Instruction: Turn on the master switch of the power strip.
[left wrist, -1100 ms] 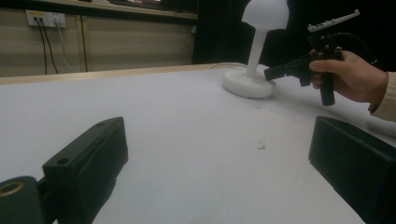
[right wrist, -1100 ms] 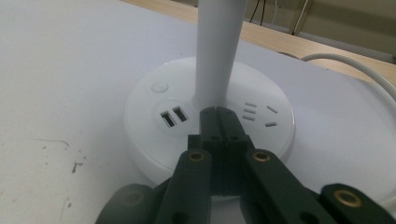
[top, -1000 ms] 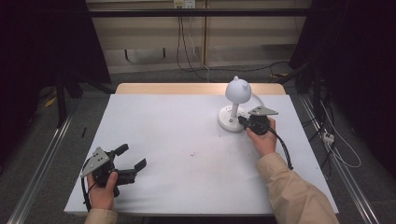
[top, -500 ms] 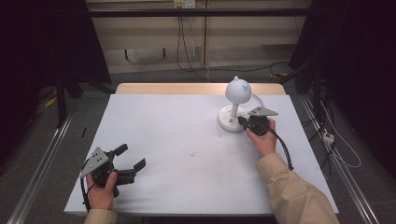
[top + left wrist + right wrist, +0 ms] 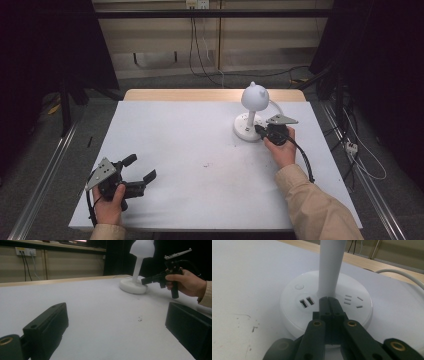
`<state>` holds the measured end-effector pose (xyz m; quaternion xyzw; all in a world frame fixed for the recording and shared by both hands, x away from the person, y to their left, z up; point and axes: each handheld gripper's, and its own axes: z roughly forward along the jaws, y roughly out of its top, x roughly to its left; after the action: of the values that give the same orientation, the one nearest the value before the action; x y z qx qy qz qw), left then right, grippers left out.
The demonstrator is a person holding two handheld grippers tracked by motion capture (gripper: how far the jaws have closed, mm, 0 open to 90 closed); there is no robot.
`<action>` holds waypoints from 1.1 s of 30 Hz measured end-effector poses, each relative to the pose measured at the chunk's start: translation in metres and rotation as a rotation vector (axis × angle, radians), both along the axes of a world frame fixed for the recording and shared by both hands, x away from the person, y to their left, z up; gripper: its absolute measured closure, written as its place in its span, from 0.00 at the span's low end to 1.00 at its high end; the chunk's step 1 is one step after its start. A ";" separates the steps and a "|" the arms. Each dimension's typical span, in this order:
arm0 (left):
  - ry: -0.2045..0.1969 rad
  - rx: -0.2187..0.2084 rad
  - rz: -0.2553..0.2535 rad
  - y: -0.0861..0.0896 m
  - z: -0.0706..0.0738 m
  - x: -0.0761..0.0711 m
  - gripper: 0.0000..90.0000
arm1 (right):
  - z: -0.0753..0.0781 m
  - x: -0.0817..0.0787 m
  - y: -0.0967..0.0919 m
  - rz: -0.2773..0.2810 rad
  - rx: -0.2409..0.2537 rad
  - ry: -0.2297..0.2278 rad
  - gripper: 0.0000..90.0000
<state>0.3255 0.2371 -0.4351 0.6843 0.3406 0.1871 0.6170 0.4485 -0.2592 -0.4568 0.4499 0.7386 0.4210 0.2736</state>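
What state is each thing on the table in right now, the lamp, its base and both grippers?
Lamp: upright near the table's far right, shade unlit.
Lamp base: flat on the table, USB ports and socket slots unoccupied, white cord trailing away behind it.
Right gripper: jaws shut, tips over the base at the foot of the stem.
Left gripper: jaws open, nothing between them, near the table's front left.

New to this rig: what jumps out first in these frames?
The white desk lamp at the table's far right, its round base carrying USB ports and a socket. The right gripper sits shut with its tips over that base, at the foot of the lamp's stem. The left gripper rests open at the near left corner of the white table, nothing between its jaws.
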 end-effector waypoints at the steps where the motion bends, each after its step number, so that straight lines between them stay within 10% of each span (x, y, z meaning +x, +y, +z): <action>1: 0.000 0.000 -0.001 0.000 0.000 0.000 0.05 | 0.000 0.000 0.000 0.000 0.003 -0.001 1.00; 33: -0.006 -0.002 -0.005 -0.001 0.001 -0.001 0.05 | -0.002 0.000 0.000 0.006 -0.004 -0.005 1.00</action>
<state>0.3244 0.2366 -0.4342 0.6838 0.3372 0.1874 0.6193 0.4482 -0.2595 -0.4587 0.4463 0.7399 0.4215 0.2750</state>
